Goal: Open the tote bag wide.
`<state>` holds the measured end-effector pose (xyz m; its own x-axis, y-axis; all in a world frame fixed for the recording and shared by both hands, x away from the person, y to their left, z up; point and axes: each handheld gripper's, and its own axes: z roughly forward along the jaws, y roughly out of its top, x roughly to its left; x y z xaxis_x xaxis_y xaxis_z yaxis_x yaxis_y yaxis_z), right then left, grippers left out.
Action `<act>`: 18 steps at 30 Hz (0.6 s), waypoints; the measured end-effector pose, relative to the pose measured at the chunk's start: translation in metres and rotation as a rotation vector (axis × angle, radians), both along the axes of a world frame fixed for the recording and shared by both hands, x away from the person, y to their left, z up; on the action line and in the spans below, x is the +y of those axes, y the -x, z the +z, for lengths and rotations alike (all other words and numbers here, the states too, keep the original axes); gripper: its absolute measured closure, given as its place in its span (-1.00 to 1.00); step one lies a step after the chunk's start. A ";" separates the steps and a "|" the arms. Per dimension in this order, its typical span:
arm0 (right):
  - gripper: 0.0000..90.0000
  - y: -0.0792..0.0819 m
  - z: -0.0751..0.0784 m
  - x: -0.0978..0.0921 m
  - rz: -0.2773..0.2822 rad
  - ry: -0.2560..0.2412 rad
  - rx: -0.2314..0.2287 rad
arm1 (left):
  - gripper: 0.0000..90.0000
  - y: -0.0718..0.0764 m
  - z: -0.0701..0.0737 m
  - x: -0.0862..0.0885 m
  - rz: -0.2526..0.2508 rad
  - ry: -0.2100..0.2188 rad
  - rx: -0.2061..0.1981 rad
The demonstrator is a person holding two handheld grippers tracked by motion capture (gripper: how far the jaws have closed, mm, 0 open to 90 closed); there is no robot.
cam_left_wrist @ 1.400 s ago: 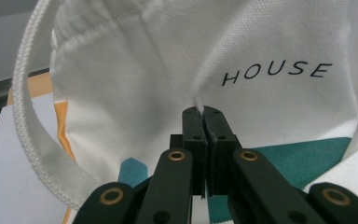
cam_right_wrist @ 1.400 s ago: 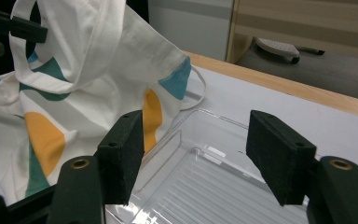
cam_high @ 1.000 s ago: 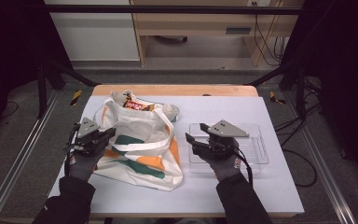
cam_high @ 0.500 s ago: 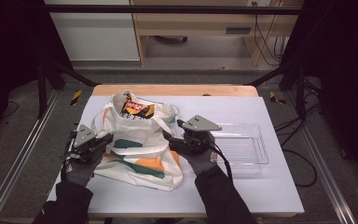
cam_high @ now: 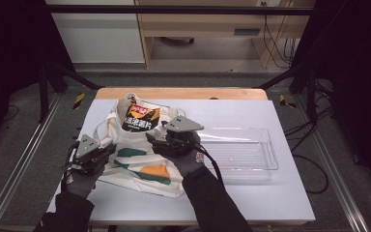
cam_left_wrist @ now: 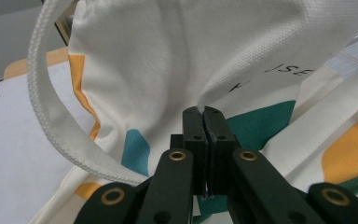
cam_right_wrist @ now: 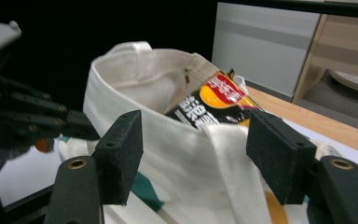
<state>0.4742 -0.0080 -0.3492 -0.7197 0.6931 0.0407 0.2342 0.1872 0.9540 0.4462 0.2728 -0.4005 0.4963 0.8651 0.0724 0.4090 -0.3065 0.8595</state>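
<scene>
White tabletop [cam_high: 270,193] w/ wooden strip at far edge, dark floor and metal rails around it. Canvas tote bag [cam_high: 140,162] lies on the left-centre of the table, mouth toward the far side, chip bag [cam_high: 140,118] sticking out of the opening.

Left gripper [cam_left_wrist: 204,114]: jaws pressed together, pinching a fold of the tote's cloth right at the tips; fabric puckers up from the pinch. Woven handle [cam_left_wrist: 51,116] loops past on the left of the jaws, not caught. In high view this gripper [cam_high: 107,150] sits at the bag's near-left edge.

Right gripper [cam_right_wrist: 193,149]: jaws spread wide, nothing between the pads touching them; the tote's mouth rim [cam_right_wrist: 168,123] and a handle strap run across the gap, chip bag [cam_right_wrist: 214,105] just beyond. In high view it [cam_high: 155,140] is over the bag's right side, near the mouth.

Room: clear plastic tray [cam_high: 265,164] lies just right of the bag, close to the right hand. Bare table near-right and far-right; bag's left edge is near the table's left edge.

Hands: both gloved, forearms in dark sleeves coming from the near side; left hand [cam_high: 79,179] low by the table, right hand [cam_high: 188,157] angled inward over the bag, grey plate on top.
</scene>
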 end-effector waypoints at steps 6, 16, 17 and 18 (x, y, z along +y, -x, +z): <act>0.36 0.000 0.006 0.006 -0.016 -0.011 -0.008 | 0.96 0.003 -0.005 0.000 -0.007 -0.018 0.010; 0.92 0.001 -0.017 0.018 0.012 0.053 0.062 | 0.96 0.007 -0.011 0.001 -0.014 -0.028 0.018; 0.92 0.001 -0.017 0.018 0.012 0.053 0.062 | 0.95 0.007 -0.011 0.001 -0.014 -0.028 0.018; 0.94 0.002 -0.018 0.019 0.015 0.055 0.069 | 0.95 0.008 -0.010 0.001 -0.013 -0.027 0.019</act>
<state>0.4724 0.0107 -0.3676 -0.7267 0.6850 0.0524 0.2955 0.2428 0.9240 0.4386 0.2741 -0.4108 0.5094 0.8562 0.0860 0.4207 -0.3350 0.8431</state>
